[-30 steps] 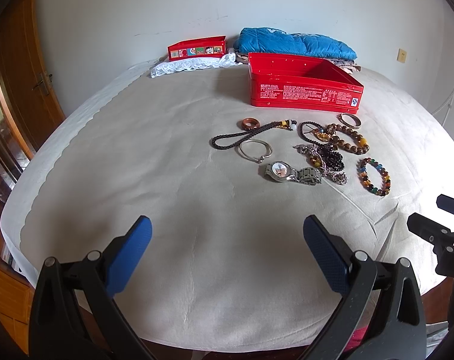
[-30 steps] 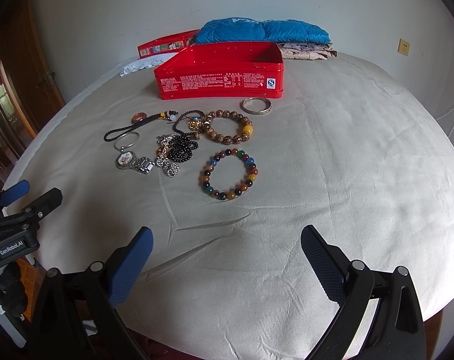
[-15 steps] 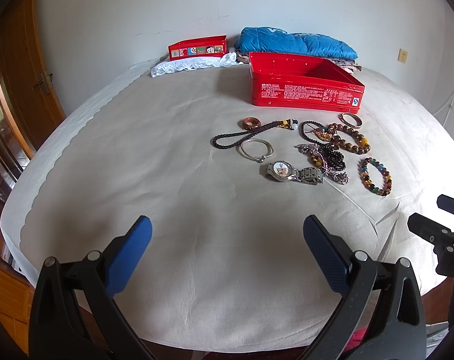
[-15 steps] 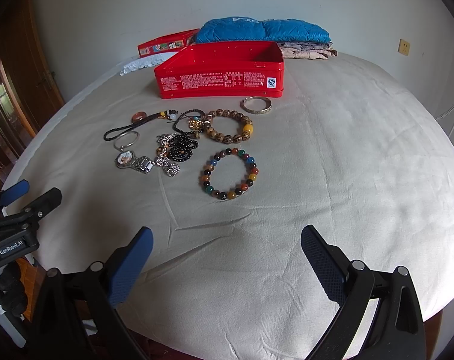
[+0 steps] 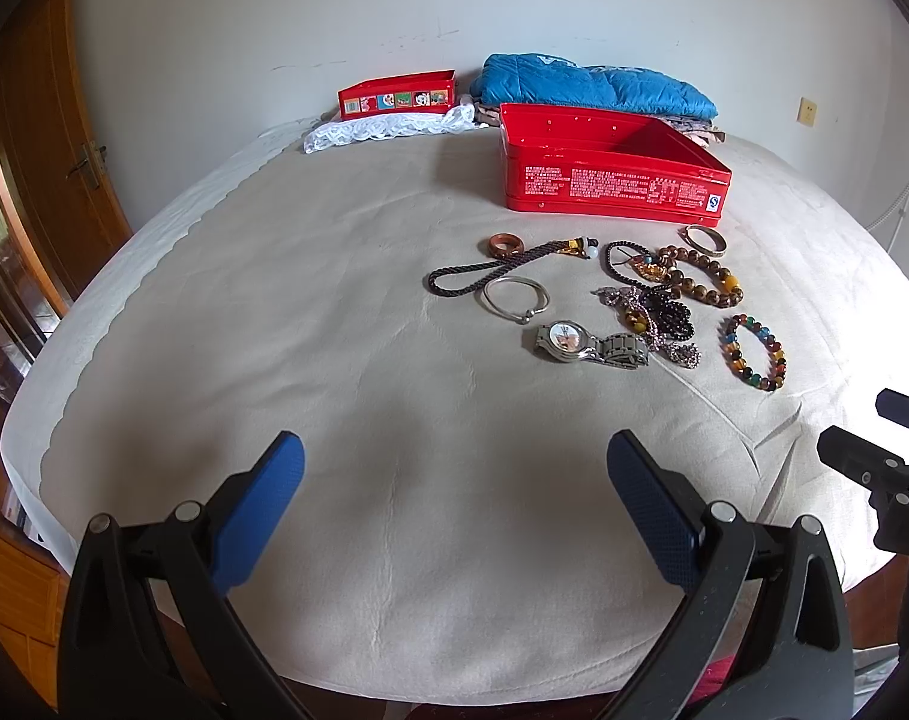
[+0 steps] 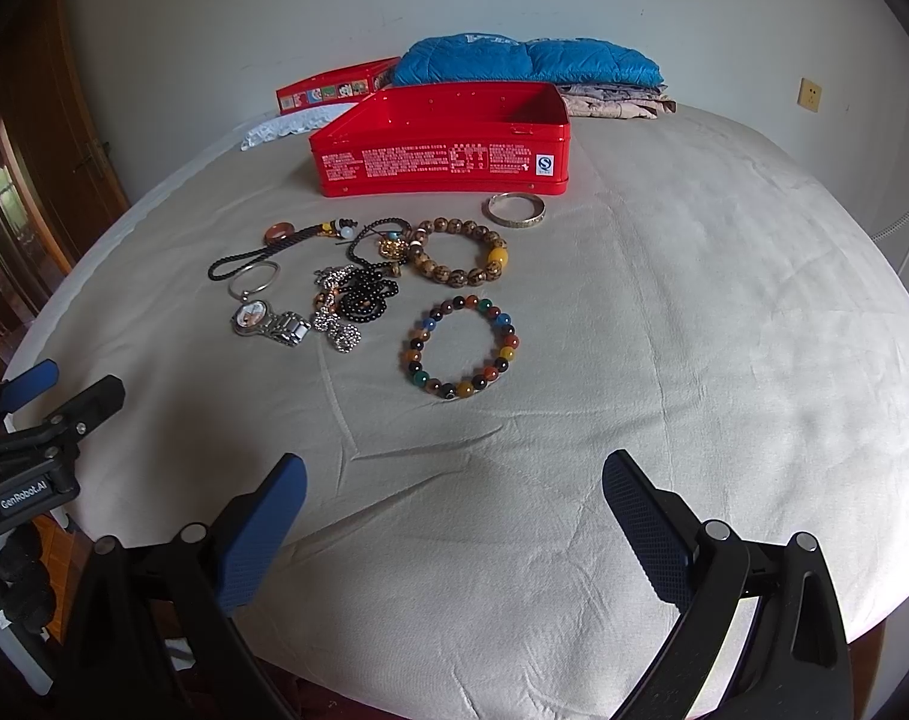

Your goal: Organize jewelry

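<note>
Jewelry lies loose on the beige bed in front of an open red tin box [image 6: 442, 147] [image 5: 610, 165]. A multicolour bead bracelet [image 6: 460, 345] [image 5: 754, 351] is nearest my right gripper. A silver watch [image 5: 592, 345] [image 6: 271, 321], brown bead bracelet [image 6: 460, 258], silver bangle [image 6: 514, 208], thin silver ring bangle [image 5: 516, 297], dark cord [image 5: 484, 270], wooden ring [image 5: 504, 244] and a tangle of dark chains [image 6: 352, 300] lie beside it. My left gripper [image 5: 454, 498] and right gripper [image 6: 454, 504] are both open and empty, low over the near bed.
A smaller red tin lid [image 5: 397, 96] on white lace [image 5: 388, 129] and folded blue bedding [image 6: 526, 60] lie at the back by the wall. A wooden door [image 5: 46, 138] is at the left. The bed's near edge [image 5: 454, 678] runs just under the grippers.
Both grippers have drifted very slightly; the jewelry sits a touch lower in both views. Nothing has been touched or moved.
</note>
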{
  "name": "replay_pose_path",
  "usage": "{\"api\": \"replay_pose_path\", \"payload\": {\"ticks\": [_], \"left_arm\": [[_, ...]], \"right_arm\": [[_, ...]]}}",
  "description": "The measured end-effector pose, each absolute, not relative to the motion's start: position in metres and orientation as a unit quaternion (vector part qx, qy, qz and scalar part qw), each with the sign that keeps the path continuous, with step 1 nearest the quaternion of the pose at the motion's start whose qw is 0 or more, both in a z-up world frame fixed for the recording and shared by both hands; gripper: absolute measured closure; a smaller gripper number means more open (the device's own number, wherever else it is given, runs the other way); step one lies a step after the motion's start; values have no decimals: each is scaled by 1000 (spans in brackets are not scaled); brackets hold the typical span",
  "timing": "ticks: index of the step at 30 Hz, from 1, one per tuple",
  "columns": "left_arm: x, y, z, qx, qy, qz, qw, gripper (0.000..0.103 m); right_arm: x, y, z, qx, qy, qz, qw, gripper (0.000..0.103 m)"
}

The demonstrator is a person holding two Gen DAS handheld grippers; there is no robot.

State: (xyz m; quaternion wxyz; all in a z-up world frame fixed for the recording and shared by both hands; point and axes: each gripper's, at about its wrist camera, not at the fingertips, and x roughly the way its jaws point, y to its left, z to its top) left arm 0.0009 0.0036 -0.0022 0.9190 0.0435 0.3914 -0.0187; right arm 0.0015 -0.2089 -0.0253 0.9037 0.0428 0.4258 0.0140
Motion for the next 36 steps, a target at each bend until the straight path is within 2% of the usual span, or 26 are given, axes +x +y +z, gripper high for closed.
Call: {"api": "replay_pose_path", "payload": {"ticks": [25,32,36], "left_arm": [[7,14,-5,42,397,-18,917,3],[42,31,10,13,409,-8,912,3],[79,32,20,4,420,-15,907,3]], "right_arm": [[9,-210,-31,41,430,19,902,4],[33,-228,-9,45,421,21,906,4],[67,-247,2,88,438,46,894,4]]}}
